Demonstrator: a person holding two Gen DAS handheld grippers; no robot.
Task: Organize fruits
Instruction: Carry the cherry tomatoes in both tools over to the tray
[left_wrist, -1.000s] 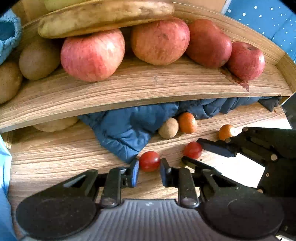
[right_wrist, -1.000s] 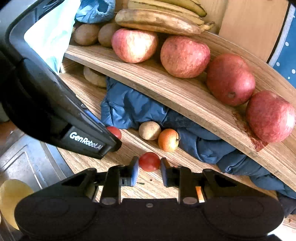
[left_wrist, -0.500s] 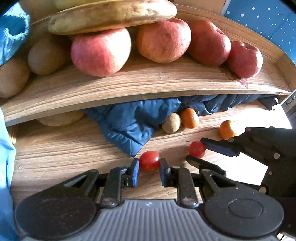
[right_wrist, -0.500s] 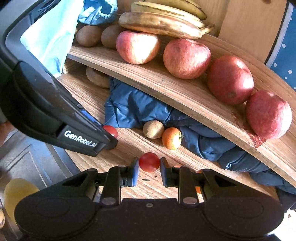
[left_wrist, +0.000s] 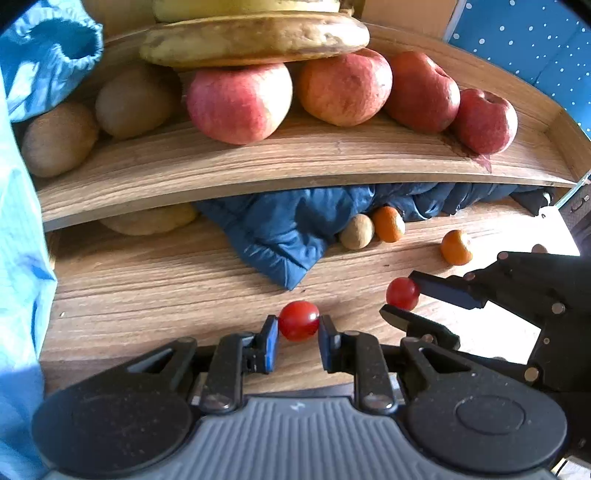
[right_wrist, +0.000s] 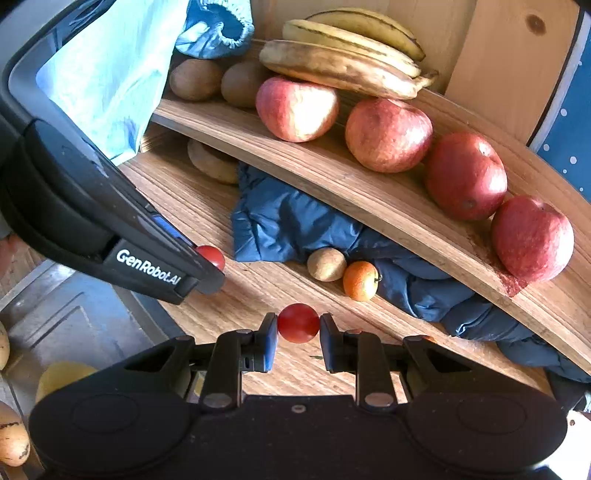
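Both claws are loaded. The left claw (left_wrist: 298, 331) is pinched tight on a cherry tomato (left_wrist: 298, 319), pads pressing on either side, and the fruit hangs clear above the wooden counter (left_wrist: 155, 295). Over to the right claw (right_wrist: 297, 334): same story, clamped on a second cherry tomato (right_wrist: 297, 322), also held above the wood grain. From the left camera the right claw sits just off to the side with its red catch showing between the tips.

Up on the raised wooden shelf (right_wrist: 388, 218), a full house: four red apples (right_wrist: 388, 134) in a row, two kiwis (right_wrist: 195, 79) at the far end, and a bunch of bananas (right_wrist: 343, 66) resting on top of the apples at the back.

Under the shelf, a rumpled dark blue cloth (left_wrist: 291, 232) spills out onto the counter. Tucked against it lie a small brown kiwi (left_wrist: 356, 232) and a small orange (left_wrist: 388, 224), touching one another. A second small orange (left_wrist: 456, 247) sits alone further along, near the right claw. A pale, potato-like lump (left_wrist: 151, 220) hides in the shadow beneath the shelf's other end.

Light blue fabric (left_wrist: 22, 258) fills the left camera's edge.
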